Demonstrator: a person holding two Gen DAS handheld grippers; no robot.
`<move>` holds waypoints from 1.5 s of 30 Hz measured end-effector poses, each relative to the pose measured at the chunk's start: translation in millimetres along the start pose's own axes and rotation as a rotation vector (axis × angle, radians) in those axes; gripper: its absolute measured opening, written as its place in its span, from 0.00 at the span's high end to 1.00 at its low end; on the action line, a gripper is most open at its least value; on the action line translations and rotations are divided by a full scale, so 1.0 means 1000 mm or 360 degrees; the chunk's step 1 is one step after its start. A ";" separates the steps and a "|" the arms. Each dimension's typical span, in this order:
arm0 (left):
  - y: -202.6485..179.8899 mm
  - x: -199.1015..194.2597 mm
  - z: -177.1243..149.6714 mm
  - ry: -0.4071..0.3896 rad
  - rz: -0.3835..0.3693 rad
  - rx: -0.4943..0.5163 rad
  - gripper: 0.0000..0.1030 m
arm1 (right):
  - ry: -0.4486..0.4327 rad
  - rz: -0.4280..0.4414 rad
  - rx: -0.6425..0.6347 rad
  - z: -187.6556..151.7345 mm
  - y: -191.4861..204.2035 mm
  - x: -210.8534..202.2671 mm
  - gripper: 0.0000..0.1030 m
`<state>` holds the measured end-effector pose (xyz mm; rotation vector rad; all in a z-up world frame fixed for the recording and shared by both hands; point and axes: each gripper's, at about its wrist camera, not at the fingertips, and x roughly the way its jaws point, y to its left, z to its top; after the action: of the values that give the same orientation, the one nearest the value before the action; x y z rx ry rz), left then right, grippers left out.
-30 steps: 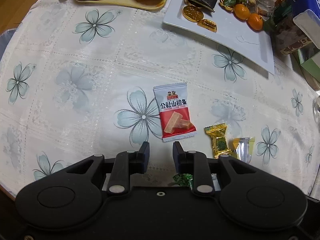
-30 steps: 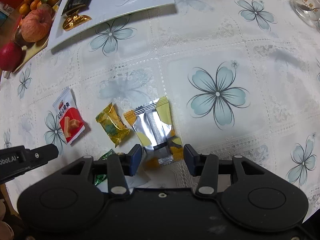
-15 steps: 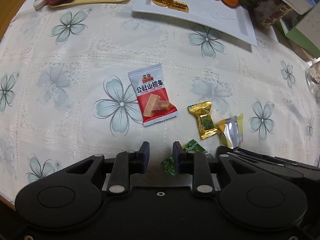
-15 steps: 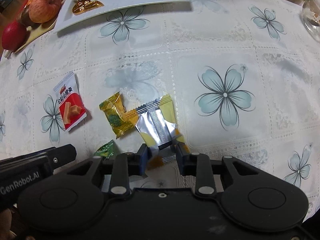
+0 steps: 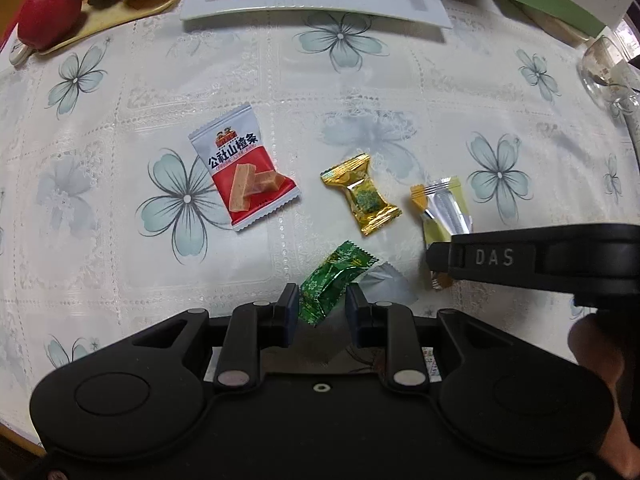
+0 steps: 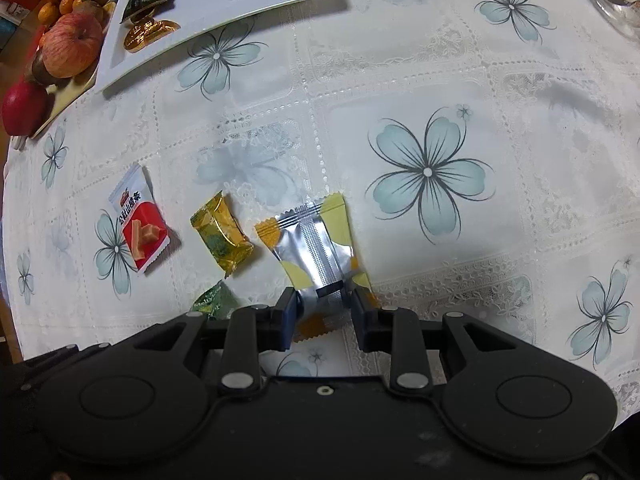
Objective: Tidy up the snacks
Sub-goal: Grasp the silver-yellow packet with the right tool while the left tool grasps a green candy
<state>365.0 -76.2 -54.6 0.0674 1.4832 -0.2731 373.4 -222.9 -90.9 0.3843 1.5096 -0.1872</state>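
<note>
Right wrist view: right tongs (image 6: 323, 312) have just been closing, now pinch silver-yellow foil sachet (image 6: 316, 248) on tabletop (image 6: 440, 80). Left tongs (image 5: 322, 308) part-open astride green foil candy (image 5: 332, 280), no squeeze seen.

Right gripper (image 6: 323, 312) closed — seemingly pinching silver-yellow packet (image 6: 316, 248); green candy (image 5: 332, 282) between left jaws.

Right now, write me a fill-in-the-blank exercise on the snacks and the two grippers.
1. The right gripper has just been closing and now pinches the ____ and yellow packet.
2. The candy between the left gripper's fingers has a ____ wrapper.
3. The gold-wrapped candy lies between that packet and the ____ and white snack bag.

Missing words: silver; green; red
</note>
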 end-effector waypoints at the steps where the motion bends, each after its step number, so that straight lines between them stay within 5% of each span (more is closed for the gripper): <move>1: 0.002 0.002 0.001 0.0003 0.0031 -0.0019 0.66 | -0.0009 -0.0005 -0.0008 0.000 0.001 -0.001 0.71; 5: 0.016 -0.001 0.005 -0.0012 0.0025 -0.0119 0.60 | -0.0023 -0.0016 -0.0028 -0.002 0.003 -0.005 0.71; 10: 0.041 -0.011 0.014 -0.0106 0.0238 -0.0308 0.61 | -0.0013 -0.0002 -0.0023 -0.003 0.002 -0.005 0.71; 16: 0.065 -0.020 0.015 -0.0102 0.0006 -0.0465 0.62 | -0.0022 0.0031 -0.0016 -0.002 -0.001 -0.010 0.71; 24: 0.032 -0.019 0.016 -0.0144 -0.0045 -0.0230 0.62 | -0.0033 0.0132 0.0048 0.002 -0.018 -0.027 0.71; 31: 0.001 -0.003 0.012 -0.0138 0.0093 0.0009 0.62 | -0.0007 0.0170 0.0081 0.003 -0.026 -0.029 0.71; 38: -0.006 0.008 0.012 -0.0139 0.0212 0.0037 0.61 | -0.0005 0.0183 0.0062 0.001 -0.025 -0.032 0.71; 45: -0.004 0.009 0.014 -0.0141 0.0192 -0.0006 0.61 | 0.0008 0.0178 0.0053 -0.001 -0.025 -0.031 0.71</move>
<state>378.8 -84.0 -61.3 0.1399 1.3861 -0.1735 362.0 -249.2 -63.2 0.4949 1.4871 -0.1231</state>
